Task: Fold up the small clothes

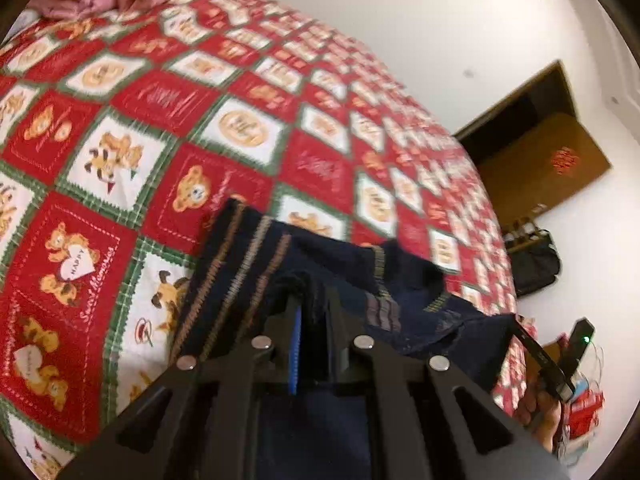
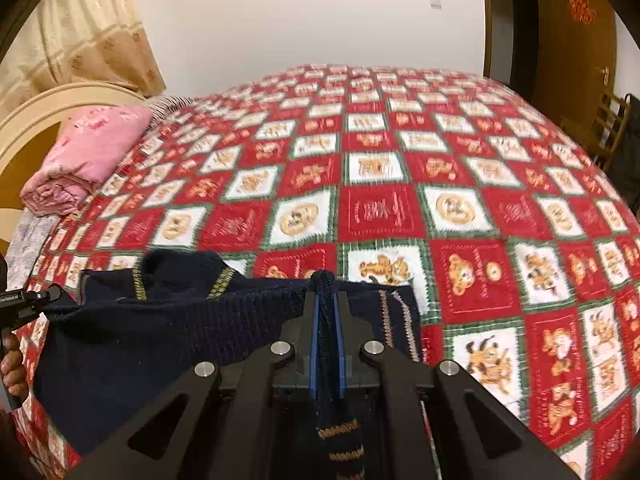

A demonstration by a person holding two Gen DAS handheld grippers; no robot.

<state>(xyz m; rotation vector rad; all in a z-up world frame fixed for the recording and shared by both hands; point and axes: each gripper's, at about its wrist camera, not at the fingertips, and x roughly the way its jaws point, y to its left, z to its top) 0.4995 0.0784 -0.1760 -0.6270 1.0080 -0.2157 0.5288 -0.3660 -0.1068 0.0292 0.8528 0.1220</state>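
Two wrist-camera views over a bed covered by a red, white and green patchwork quilt (image 2: 384, 208) printed with teddy bears. A small navy knitted sweater (image 2: 168, 320) with tan zigzag stripes is held up just above the near edge of the quilt, stretched between the two tools.

In the right wrist view, the right tool (image 2: 326, 304) is clenched on a bunched fold of the sweater, the dark knit squeezed between its blue-lined fingers (image 2: 316, 340) and hanging down below them with tan stripes showing. The sweater spreads to the left, its collar area standing up. At the far left edge, the left tool (image 2: 24, 300) meets the sweater's other end, with a hand (image 2: 14, 364) gripping its handle.

In the left wrist view, the left tool (image 1: 314, 308) is grasping the sweater (image 1: 352, 264), navy fabric filling the narrow gap between its fingers, one showing a blue pad (image 1: 295, 352). The striped hem rises to the left.

A folded pink blanket (image 2: 88, 156) lies at the head of the bed beside a cream headboard (image 2: 48, 108). A brown wooden door (image 2: 576, 40) stands in the white wall beyond
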